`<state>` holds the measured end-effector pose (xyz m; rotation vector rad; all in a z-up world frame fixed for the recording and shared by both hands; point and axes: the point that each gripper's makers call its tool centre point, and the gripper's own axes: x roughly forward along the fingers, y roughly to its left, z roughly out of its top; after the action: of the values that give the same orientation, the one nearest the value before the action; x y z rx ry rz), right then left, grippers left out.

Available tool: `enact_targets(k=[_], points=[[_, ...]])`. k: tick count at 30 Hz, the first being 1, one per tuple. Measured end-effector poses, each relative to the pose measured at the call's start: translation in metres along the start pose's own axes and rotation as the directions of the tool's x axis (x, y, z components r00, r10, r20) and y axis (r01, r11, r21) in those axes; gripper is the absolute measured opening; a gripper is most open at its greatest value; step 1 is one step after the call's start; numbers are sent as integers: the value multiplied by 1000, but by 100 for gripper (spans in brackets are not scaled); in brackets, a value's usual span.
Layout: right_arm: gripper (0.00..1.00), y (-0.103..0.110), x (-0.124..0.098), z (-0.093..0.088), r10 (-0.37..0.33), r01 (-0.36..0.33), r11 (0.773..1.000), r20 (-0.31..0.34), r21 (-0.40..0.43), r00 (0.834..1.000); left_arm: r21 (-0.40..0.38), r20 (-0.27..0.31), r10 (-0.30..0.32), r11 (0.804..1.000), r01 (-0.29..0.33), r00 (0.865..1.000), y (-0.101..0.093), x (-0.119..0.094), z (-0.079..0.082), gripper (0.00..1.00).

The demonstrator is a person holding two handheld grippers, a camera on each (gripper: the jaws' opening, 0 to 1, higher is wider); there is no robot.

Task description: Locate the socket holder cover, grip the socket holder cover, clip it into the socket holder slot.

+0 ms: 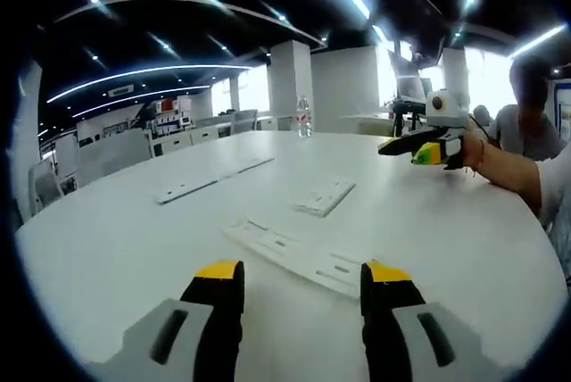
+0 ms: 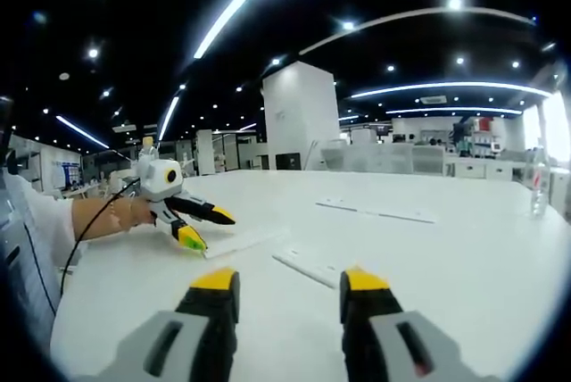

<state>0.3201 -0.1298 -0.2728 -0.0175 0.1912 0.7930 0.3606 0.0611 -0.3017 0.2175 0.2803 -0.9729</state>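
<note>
So the left gripper [image 1: 302,282] is hovering low over the white bench [image 1: 107,248], jaws apart and nothing between them. Just past its tips lies the socket holder [image 1: 299,257], a long flat white strip with slots, its long axis running from near right to far left on a diagonal. Beyond that sits the socket holder cover [image 1: 325,196], a shorter flat white plate, long axis pointing away and slightly right. Farther left there are two more long white strips [image 1: 214,177] laid end to end. So four white pieces in all, as far as I can count, plus one clear bottle [image 1: 304,118] near the far edge.

In the right gripper view, the right gripper [image 2: 283,280] is also spread wide and empty, held above the bench with a white strip [image 2: 308,265] just ahead of it. The left gripper shows up over on the left there, held in a person's hand [image 2: 111,214], hanging above another white plate [image 2: 241,241].

Loads of bare bench all around the parts, and the rounded edge is well away from them on every side.
</note>
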Motion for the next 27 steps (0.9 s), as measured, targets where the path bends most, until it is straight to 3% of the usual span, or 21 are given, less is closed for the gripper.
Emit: enact_targets(k=[3, 6, 27], points=[[46, 1, 0, 1, 3, -3, 1000, 4, -1, 1000, -16, 35, -38, 999, 38, 999, -10, -3, 8, 53], [46, 1, 1, 2, 4, -4, 1000, 4, -2, 1000, -18, 24, -55, 998, 55, 998, -15, -2, 5, 56], [46, 4, 1, 5, 9, -9, 1000, 11, -7, 1000, 1, -23, -51, 999, 51, 998, -13, 5, -8, 55]])
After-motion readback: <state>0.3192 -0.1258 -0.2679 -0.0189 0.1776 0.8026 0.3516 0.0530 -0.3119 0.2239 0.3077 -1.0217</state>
